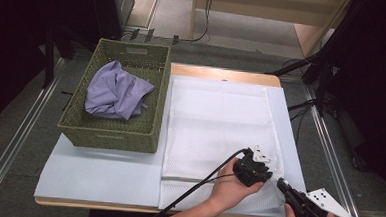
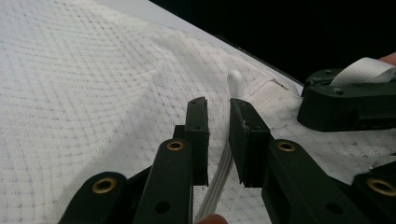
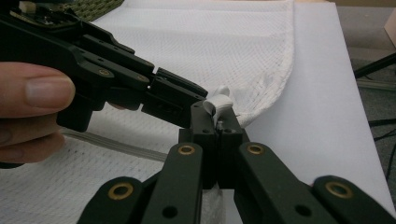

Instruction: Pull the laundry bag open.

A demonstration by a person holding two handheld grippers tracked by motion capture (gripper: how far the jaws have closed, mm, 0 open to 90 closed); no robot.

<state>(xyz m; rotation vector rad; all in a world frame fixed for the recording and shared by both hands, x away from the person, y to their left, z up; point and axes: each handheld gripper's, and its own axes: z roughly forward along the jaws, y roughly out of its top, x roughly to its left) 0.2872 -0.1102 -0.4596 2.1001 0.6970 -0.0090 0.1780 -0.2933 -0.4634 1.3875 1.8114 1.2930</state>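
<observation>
While the right claw pinches the white tab, the left claw, slightly apart, should pull the zip slowly along the bag.

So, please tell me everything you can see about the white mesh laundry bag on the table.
The white mesh laundry bag is a large, flat rectangle of fine netted fabric with rounded corners and a stitched hem. It lies spread on the pale sheet beside the green woven basket. A ribbed zipper line runs across it near the near edge. At the near right corner, the right gripper is shut on a small white tab, lifting that corner a little. The left gripper rests on the mesh, jaws slightly apart astride the zipper line.
</observation>
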